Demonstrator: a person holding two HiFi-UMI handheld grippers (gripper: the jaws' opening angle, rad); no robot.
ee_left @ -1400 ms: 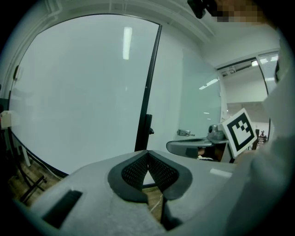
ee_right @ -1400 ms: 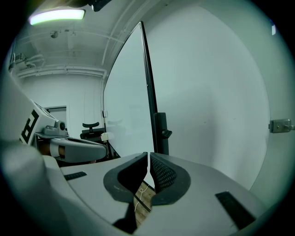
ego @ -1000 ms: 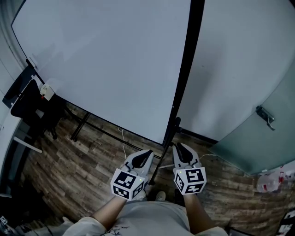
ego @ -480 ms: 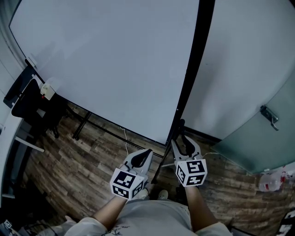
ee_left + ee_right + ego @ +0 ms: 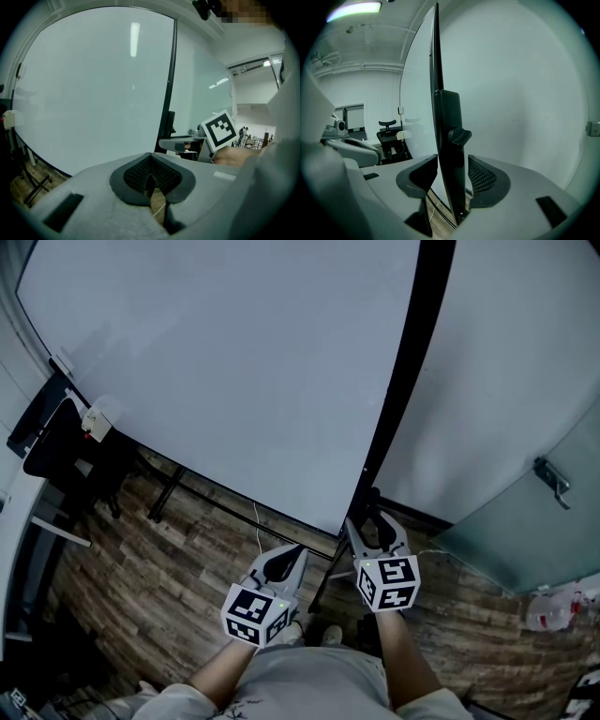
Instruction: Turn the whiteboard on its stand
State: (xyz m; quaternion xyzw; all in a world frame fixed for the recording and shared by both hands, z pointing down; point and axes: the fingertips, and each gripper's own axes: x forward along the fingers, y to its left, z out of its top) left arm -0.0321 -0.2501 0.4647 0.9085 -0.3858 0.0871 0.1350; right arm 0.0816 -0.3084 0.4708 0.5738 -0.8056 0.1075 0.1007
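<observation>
The big whiteboard [image 5: 234,362] stands upright on its stand, with the black side post [image 5: 412,362] along its right edge. My right gripper [image 5: 373,521] reaches the foot of that post. In the right gripper view the post [image 5: 449,154] and its black knob [image 5: 459,136] stand between the jaws, which are opening; a gap shows on the right pad [image 5: 480,176]. The whiteboard [image 5: 419,93] runs off edge-on to the left. My left gripper [image 5: 281,563] hangs lower left, shut and holding nothing, facing the board [image 5: 93,84]; its pads [image 5: 151,176] meet.
A black office chair [image 5: 56,442] stands at the board's left end. The stand's black legs [image 5: 169,493] and a white cable [image 5: 255,526] lie on the wooden floor. A glass door with a handle [image 5: 553,482] and a water bottle [image 5: 548,615] are at right.
My right gripper has moved forward to the stand's post and its jaws have spread either side of it. The left gripper has barely moved.
</observation>
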